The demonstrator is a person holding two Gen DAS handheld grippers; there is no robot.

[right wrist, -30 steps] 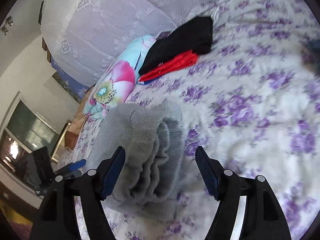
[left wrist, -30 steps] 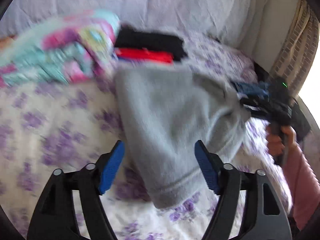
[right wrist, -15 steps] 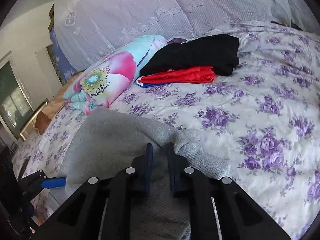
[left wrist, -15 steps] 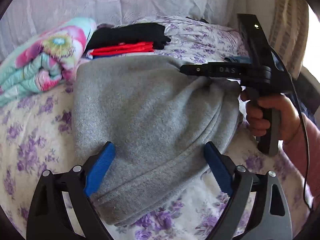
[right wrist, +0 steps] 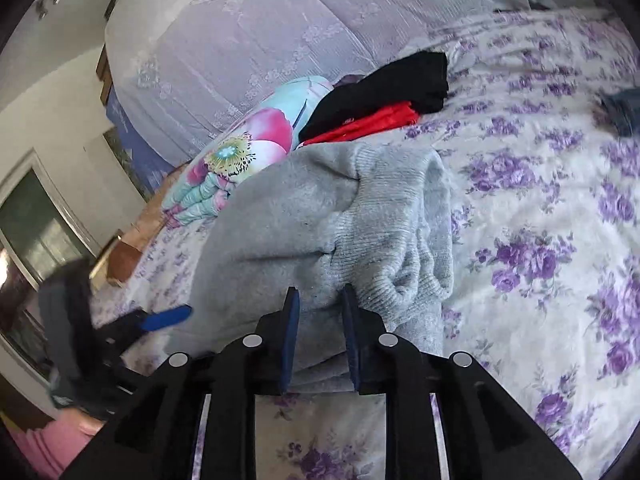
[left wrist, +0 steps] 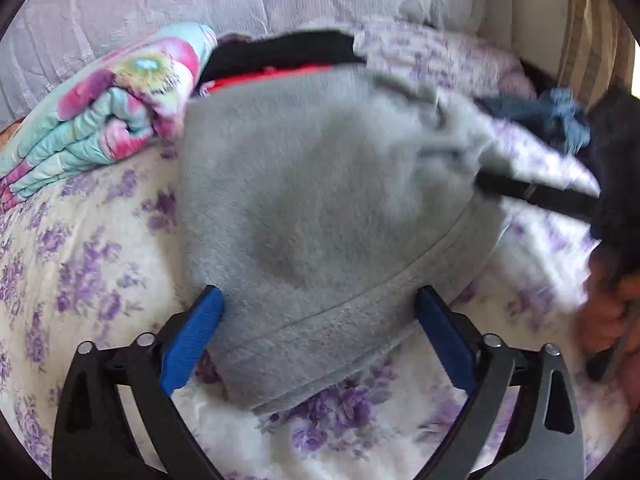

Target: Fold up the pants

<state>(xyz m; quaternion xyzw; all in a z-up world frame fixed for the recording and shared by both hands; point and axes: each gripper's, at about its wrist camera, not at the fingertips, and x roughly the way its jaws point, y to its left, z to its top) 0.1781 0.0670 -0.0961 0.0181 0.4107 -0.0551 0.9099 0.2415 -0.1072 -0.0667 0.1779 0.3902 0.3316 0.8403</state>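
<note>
A: What surface fills the scene?
B: A bed (right wrist: 560, 208) under a white sheet printed with purple flowers; a pale lace cover (right wrist: 280, 28) rises behind it.

A: And around it?
B: A cream wall (right wrist: 52, 116), a framed window (right wrist: 36, 220), and a striped curtain (left wrist: 592, 36), daylit.

Bedspread (left wrist: 100, 264), white with purple flowers, fills most of both views. Rolled floral quilt (left wrist: 108, 108), pink and turquoise, at upper left of the left view, mid-left in the right view. Black garment (right wrist: 396, 80) stacked on a red garment (right wrist: 372, 124), just beside the quilt, upper centre. Lace cover (right wrist: 280, 20) across the top. Blue cloth (left wrist: 560, 116) bunched at upper right, blurred. Striped curtain (left wrist: 592, 40) at far right edge. Window (right wrist: 32, 220) at left edge.
</note>
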